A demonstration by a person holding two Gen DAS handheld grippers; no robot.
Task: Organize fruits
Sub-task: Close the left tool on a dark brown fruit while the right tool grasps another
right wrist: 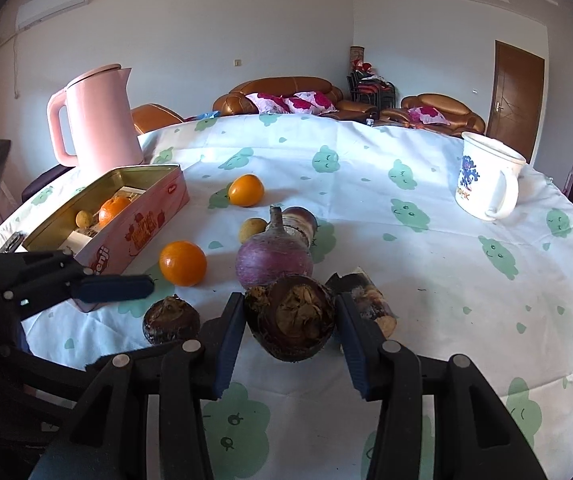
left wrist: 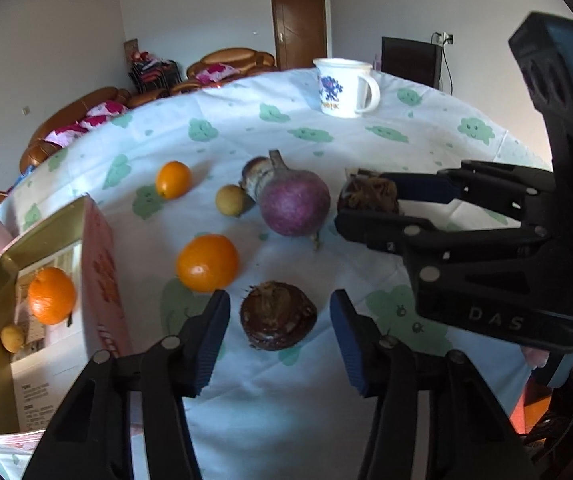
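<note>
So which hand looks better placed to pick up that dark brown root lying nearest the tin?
The left. Its tool is open with the free taro root sitting between its fingers, right beside the tin. The right tool already grips another taro, so it is occupied.

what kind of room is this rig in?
Most likely a home living or dining room. A round table under a white cloth with green cloud prints stands in front of brown leather sofas with floral cushions, and a pink electric kettle sits by the table.
</note>
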